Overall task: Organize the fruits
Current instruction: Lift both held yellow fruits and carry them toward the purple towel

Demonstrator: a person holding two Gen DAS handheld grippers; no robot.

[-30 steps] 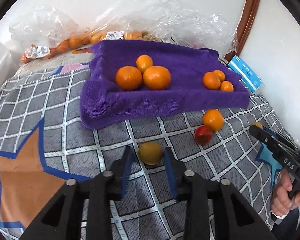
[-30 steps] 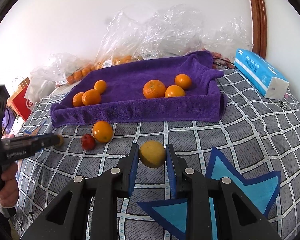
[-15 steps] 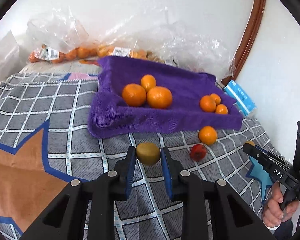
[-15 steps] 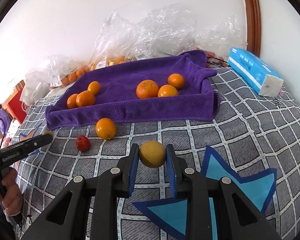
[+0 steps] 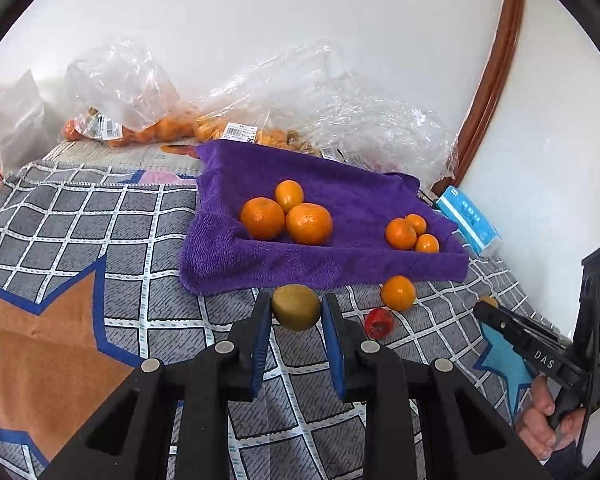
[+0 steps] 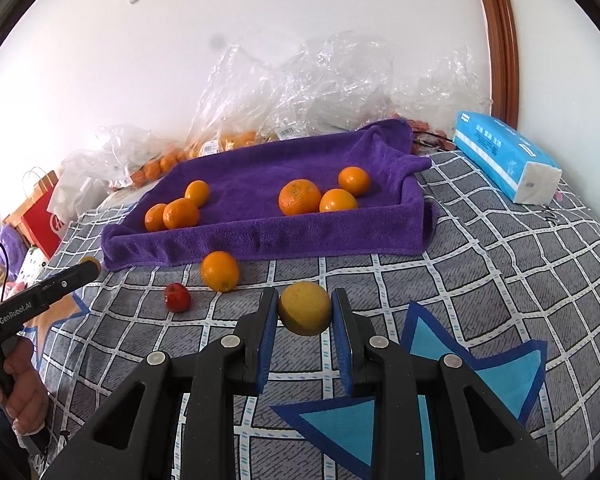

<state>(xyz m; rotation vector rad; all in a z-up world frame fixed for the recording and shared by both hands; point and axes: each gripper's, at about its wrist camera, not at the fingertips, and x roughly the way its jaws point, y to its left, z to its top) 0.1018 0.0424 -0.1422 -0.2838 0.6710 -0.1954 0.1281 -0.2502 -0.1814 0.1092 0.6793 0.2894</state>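
You're gripping a brownish-green fruit point(image 5: 296, 307) in your left gripper point(image 5: 296, 312), both blue pads point(image 5: 260, 340) pressing its sides, and it's hanging just above the checked blanket point(image 5: 100, 216) in front of the purple towel tray point(image 5: 280, 264); honestly I can't tell whether it's a kiwi or something else. Your right gripper point(image 6: 305, 312) is clenching a yellow fruit point(image 6: 305, 309) the same way, pads tight on both sides, near the tray's front edge. In the tray two clumps of three oranges are sitting: bigger ones point(image 5: 286, 216) toward the left wrist camera's side, smaller ones point(image 5: 412, 234) at the far end. A loose orange point(image 5: 398, 293) and a small red fruit point(image 5: 379, 323) are lying on the blanket just outside the tray, close together but not touching as far as I can see. From the left camera your right gripper is showing up side-on at the frame edge, with only a sliver of the yellow fruit peeking past its tip and your hand point(image 5: 548, 424) getting cut off. Behind the tray, crinkly plastic bags point(image 6: 300, 92) are hiding most of the fruit inside them, and a blue tissue pack point(image 6: 504, 156) is sitting off to the tray's far side.
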